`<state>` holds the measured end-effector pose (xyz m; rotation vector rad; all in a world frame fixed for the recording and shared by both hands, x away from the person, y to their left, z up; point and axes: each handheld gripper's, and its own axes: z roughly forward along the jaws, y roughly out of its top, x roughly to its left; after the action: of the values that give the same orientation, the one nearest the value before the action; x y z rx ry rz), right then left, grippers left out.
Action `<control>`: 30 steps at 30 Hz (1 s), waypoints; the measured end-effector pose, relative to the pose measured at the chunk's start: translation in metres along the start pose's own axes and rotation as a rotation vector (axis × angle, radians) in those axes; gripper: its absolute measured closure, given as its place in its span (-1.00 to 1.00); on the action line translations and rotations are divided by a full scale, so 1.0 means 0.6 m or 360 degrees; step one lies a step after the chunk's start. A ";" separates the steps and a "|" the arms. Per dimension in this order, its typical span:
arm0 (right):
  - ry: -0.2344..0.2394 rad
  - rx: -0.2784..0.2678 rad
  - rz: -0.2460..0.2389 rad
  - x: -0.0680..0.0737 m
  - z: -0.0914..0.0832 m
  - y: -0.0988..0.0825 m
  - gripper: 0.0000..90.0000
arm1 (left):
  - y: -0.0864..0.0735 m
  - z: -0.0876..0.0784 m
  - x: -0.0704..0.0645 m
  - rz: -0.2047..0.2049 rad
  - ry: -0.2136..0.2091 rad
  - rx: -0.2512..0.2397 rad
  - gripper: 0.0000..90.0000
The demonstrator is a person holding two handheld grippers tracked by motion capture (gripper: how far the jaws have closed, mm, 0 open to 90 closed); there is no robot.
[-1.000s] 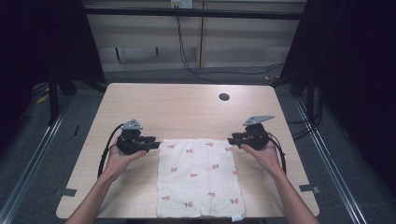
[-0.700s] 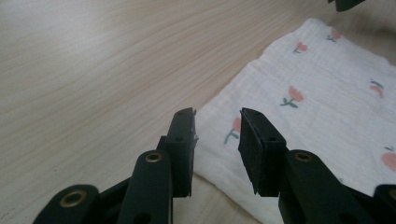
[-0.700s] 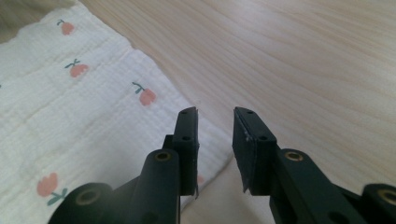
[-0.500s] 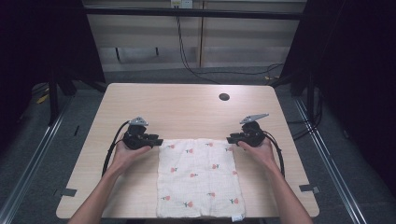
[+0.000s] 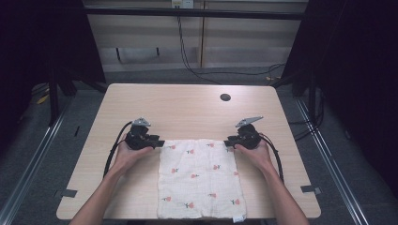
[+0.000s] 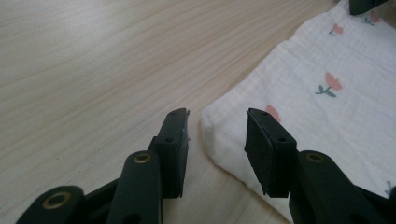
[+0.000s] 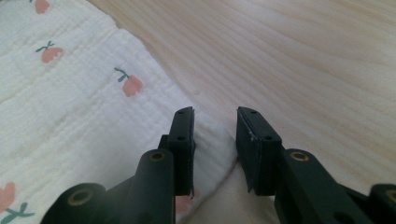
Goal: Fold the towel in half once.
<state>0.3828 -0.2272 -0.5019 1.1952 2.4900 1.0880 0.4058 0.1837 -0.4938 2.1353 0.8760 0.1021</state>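
Observation:
A white cloth (image 5: 197, 178) with small red flowers lies flat on the wooden table (image 5: 187, 108), reaching to its near edge. My left gripper (image 5: 158, 142) is low at the cloth's far left corner. In the left gripper view that gripper (image 6: 217, 116) has its jaws apart, and they have just been opening. The cloth's corner (image 6: 229, 126) lies between them, unpressed. My right gripper (image 5: 229, 140) is at the far right corner. In the right gripper view that gripper (image 7: 215, 114) is open, with the cloth's corner (image 7: 210, 140) under and between its jaws.
A small black round hole (image 5: 225, 97) is in the table top near the far edge. A white tag (image 5: 238, 218) hangs at the cloth's near right corner. Bare wood lies beyond and beside the cloth. Metal rails run along the floor on both sides.
Both grippers have sunk a little towards the table at the cloth's far corners. The cloth itself lies as before.

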 end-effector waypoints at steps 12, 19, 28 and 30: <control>-0.0018 0.0004 -0.0008 0.001 0.000 -0.002 0.88 | -0.001 0.019 -0.001 0.0001 0.0008 0.0044 0.30; 0.0025 0.0012 0.0006 0.001 -0.001 -0.003 0.94 | -0.002 0.021 -0.003 0.0060 -0.0044 0.0068 0.93; 0.0071 -0.0042 0.0058 -0.003 -0.008 0.001 0.95 | 0.007 0.002 -0.006 0.0037 -0.0105 -0.0055 0.96; 0.0069 -0.0069 0.0054 -0.004 -0.017 0.004 0.95 | 0.011 -0.002 -0.009 0.0055 -0.0133 -0.0071 0.97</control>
<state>0.3812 -0.2334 -0.4934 1.2193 2.4731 1.1822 0.4050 0.1784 -0.4869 2.0979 0.7817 0.0493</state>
